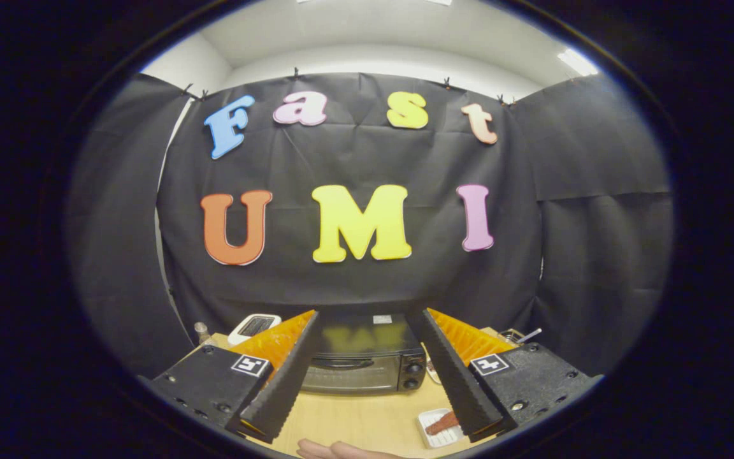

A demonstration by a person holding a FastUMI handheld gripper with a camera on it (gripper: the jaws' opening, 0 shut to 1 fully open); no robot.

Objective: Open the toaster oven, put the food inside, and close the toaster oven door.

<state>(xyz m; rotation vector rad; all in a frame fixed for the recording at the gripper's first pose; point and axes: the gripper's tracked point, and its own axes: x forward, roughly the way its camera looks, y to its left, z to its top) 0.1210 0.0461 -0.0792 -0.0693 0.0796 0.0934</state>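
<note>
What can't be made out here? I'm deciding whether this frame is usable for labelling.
- Toaster oven: its left side is hidden behind one claw finger; the inside is unreadable through the glass door.
- Food on the white tray: partly covered by the other finger, too small to identify.
- Hand: cut off at the view's bottom.
- Claw: open, holding nothing.
</note>
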